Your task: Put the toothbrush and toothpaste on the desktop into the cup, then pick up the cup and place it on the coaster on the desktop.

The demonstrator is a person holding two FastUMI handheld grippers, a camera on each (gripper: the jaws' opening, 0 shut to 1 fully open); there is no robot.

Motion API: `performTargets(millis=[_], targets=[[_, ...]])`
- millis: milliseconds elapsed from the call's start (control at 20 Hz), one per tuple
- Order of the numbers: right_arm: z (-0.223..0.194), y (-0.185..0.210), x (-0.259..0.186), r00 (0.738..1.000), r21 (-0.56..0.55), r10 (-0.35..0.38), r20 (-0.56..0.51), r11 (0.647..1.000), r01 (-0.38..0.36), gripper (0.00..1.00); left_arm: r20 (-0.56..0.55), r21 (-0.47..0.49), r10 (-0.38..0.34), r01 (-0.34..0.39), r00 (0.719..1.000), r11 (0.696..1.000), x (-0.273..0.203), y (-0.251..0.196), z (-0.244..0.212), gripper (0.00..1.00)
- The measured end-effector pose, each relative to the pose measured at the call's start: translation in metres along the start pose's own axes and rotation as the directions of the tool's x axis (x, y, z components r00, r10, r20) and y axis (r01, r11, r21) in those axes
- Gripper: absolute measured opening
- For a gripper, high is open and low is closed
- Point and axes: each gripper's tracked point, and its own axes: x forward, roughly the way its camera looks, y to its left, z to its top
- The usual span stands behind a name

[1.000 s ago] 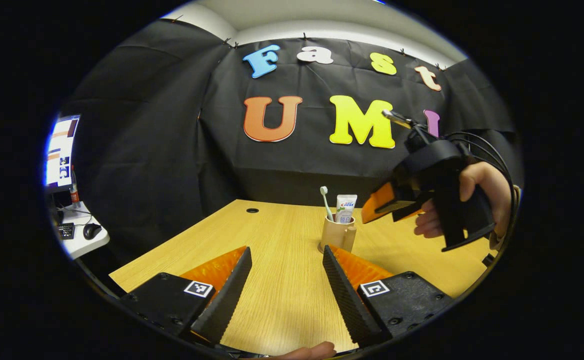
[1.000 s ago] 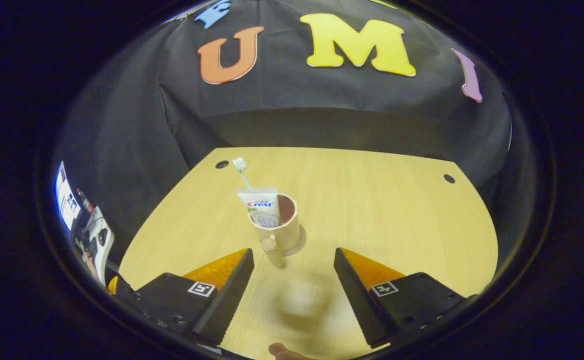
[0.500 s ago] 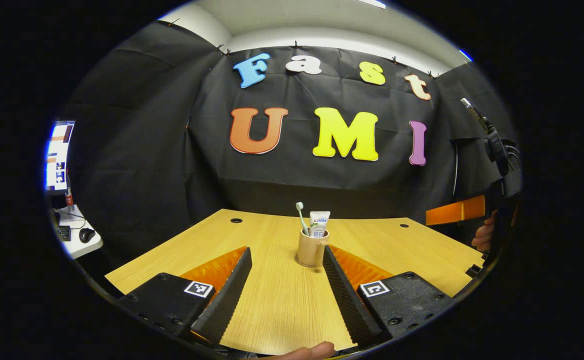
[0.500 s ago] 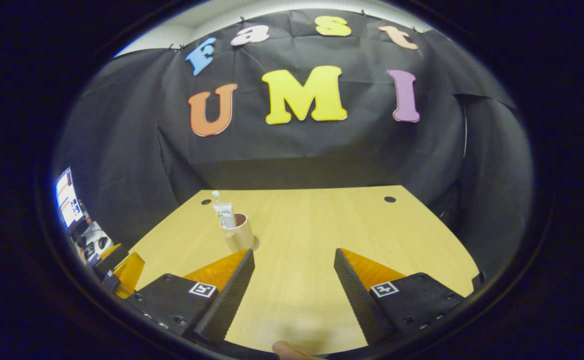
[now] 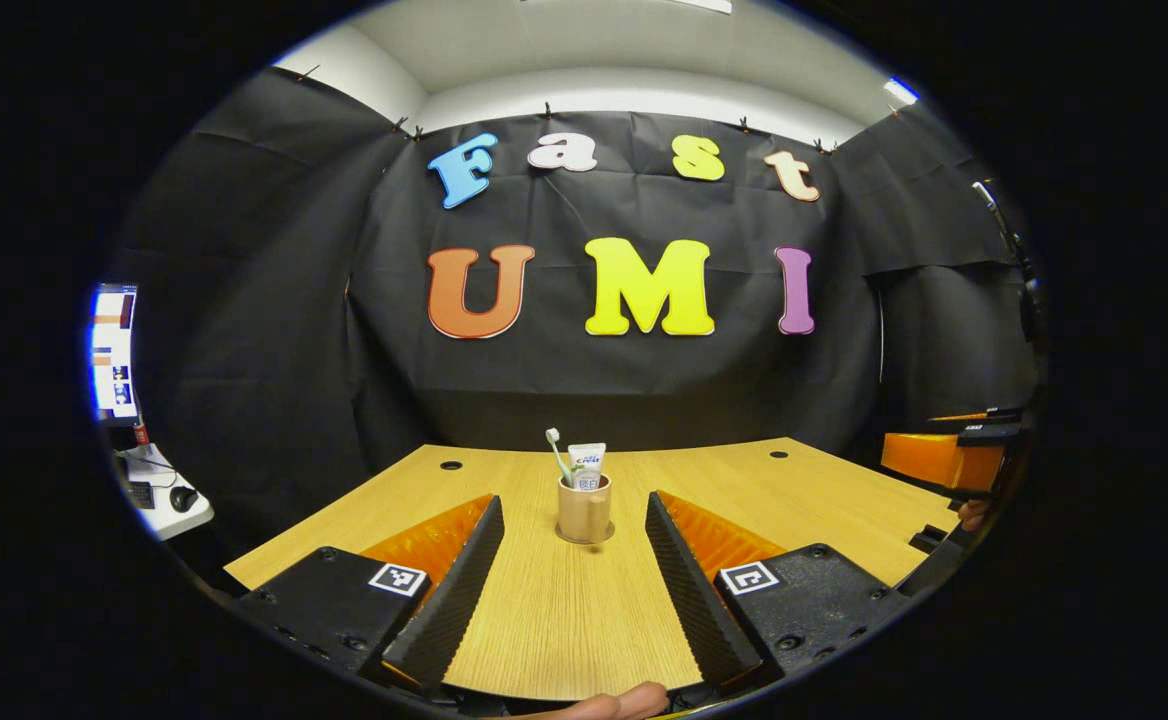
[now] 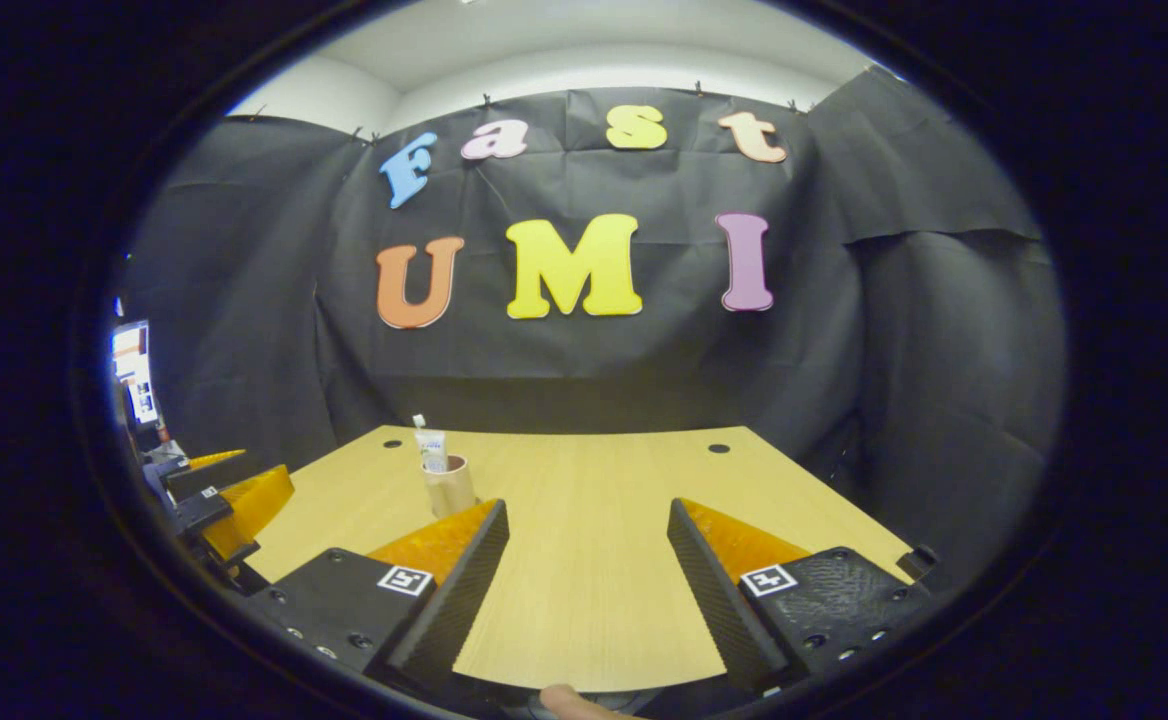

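Note:
A tan cup [image 5: 584, 510] with a handle stands upright in the middle of the wooden desktop [image 5: 564, 620], on a thin round coaster [image 5: 600, 538]. A toothbrush [image 5: 555, 452] and a toothpaste tube [image 5: 586, 464] stick up out of it. My left gripper [image 5: 573, 500] is open, short of the cup, which shows in the gap between the fingers farther off. In the right gripper view the cup [image 6: 451, 487] with the toothpaste tube [image 6: 431, 450] stands far left. My right gripper [image 6: 587, 505] is open over bare desktop [image 6: 584, 580].
The right gripper [image 5: 944, 455] shows at the right edge of the left gripper view, the left gripper [image 6: 234, 495] at the left edge of the right gripper view. A monitor [image 5: 110, 350] and side desk with a mouse [image 5: 181, 497] stand left. Cable holes [image 5: 451, 465] mark the desktop's back.
Both grippers have drawn back from the cup, which now looks smaller and farther. The right gripper and its hand moved off from beside the cup to the desk's right edge.

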Motion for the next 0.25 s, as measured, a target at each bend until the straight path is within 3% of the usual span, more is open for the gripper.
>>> performTargets(millis=[250], targets=[[-0.0115,0.0010,-0.0009,1.000,-0.024,0.001,-0.018,1.000,-0.002,0.94,0.006,0.010,-0.005,0.005,1.000,1.000,-0.0023,-0.0058,0.0003,0.91]])
